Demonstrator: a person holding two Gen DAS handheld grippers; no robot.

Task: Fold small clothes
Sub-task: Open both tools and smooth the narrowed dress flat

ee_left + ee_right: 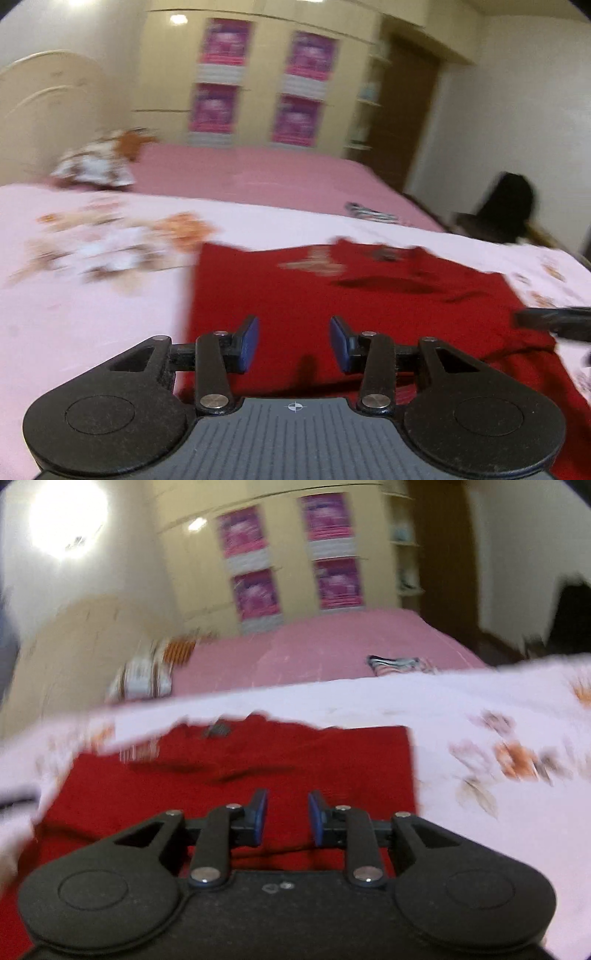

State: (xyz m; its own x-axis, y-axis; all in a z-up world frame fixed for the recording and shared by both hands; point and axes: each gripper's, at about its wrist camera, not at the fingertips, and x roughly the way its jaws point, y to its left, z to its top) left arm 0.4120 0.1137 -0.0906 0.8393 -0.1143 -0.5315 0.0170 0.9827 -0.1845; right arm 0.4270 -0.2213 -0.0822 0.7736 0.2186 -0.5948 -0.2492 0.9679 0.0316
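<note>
A small red garment [332, 295] lies spread on a pale floral sheet [92, 295] over the bed. My left gripper [294, 341] hovers above the garment's near left part, its blue pads apart with nothing between them. The red garment [240, 775] also fills the middle of the right wrist view, with a neckline and label at its far edge. My right gripper [287, 818] hangs over its near right part, the pads a small gap apart and empty. The right gripper's dark finger [554, 319] pokes in at the right edge of the left wrist view. Both views are blurred.
A pink bed cover [258, 177] stretches beyond the sheet, with a patterned pillow [99, 162] at its left and a striped folded cloth [399, 664] further back. A wardrobe with pink posters [258, 81] stands behind. A dark object [506, 210] sits beside the bed at right.
</note>
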